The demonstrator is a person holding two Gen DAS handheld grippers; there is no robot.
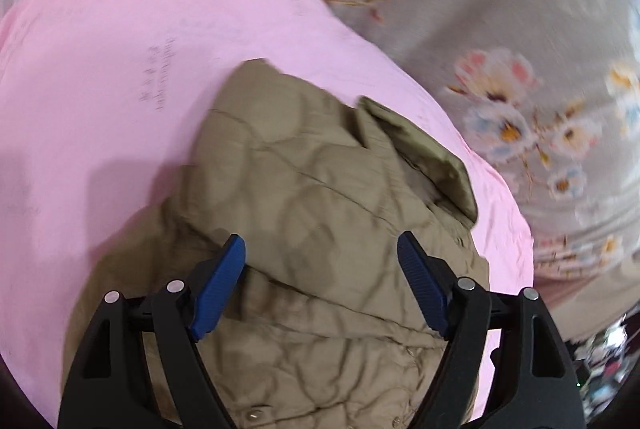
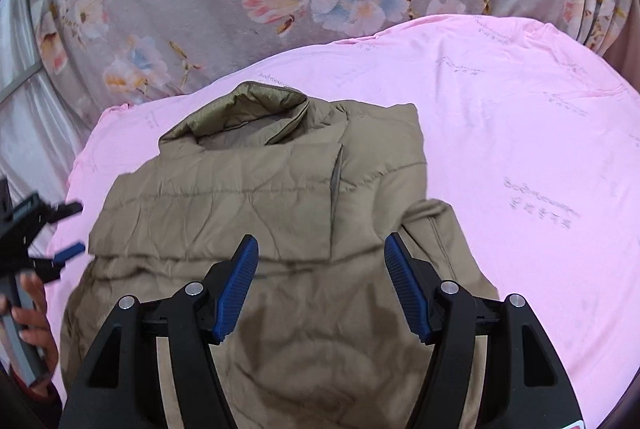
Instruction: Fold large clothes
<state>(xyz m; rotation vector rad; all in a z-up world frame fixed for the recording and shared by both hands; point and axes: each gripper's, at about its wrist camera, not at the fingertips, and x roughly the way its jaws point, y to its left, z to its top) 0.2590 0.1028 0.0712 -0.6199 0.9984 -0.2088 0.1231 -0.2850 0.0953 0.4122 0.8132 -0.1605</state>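
A khaki quilted jacket (image 2: 256, 201) lies partly folded on a pink sheet (image 2: 520, 133), collar at the far end. It also shows in the left wrist view (image 1: 320, 197), collar to the right. My left gripper (image 1: 322, 249) is open above the jacket, holding nothing. My right gripper (image 2: 322, 249) is open above the jacket's near part, empty. The left gripper (image 2: 66, 233) shows at the left edge of the right wrist view, held in a hand, beside the jacket's left side.
The pink sheet (image 1: 120, 109) lies on a grey floral bedspread (image 2: 200, 9), which also shows in the left wrist view (image 1: 500, 29). Pale curtains (image 2: 24, 109) hang at the left. Dark clutter (image 1: 608, 353) sits beyond the bed edge.
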